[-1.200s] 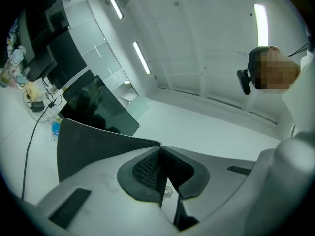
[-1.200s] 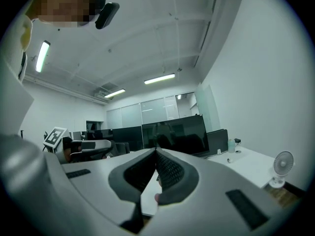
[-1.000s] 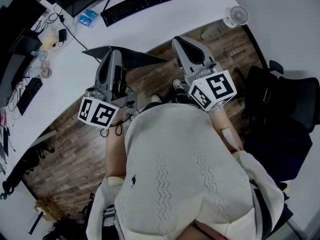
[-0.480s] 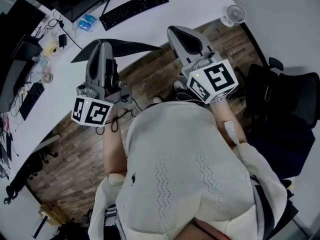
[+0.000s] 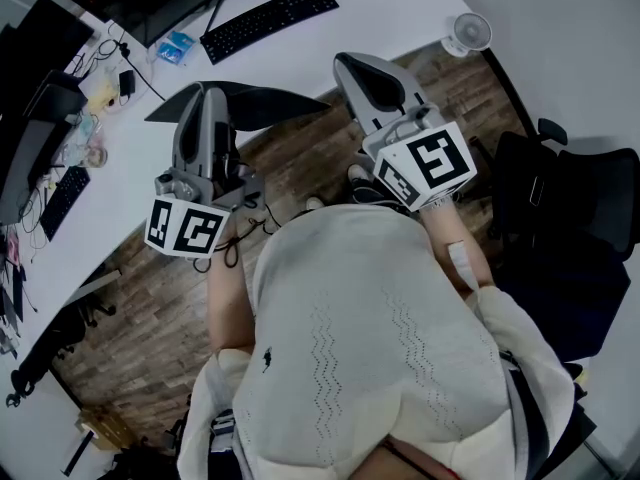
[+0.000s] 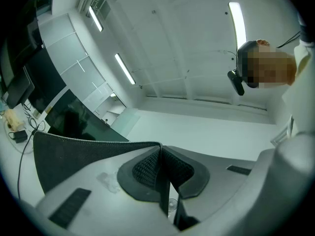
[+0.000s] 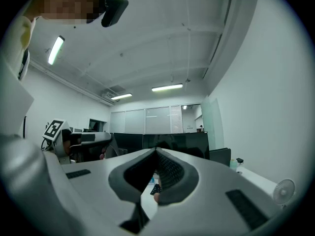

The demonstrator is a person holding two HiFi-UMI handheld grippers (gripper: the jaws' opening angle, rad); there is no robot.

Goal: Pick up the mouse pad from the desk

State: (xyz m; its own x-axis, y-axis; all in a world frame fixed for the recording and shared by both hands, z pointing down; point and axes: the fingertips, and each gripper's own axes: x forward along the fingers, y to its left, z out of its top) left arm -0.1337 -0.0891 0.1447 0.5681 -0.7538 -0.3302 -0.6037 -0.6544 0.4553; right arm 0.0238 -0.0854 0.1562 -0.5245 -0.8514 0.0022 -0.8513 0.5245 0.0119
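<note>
Black keyboard near blue packet; small fan well apart; office chair right; wood-plank floor.

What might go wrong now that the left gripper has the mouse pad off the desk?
The left gripper pinches the mouse pad only at its edge, and the right gripper is shut and empty, so the pad may slip out. The pad sticks out wide past the jaws near the desk; a quick turn might sweep the cable.
</note>
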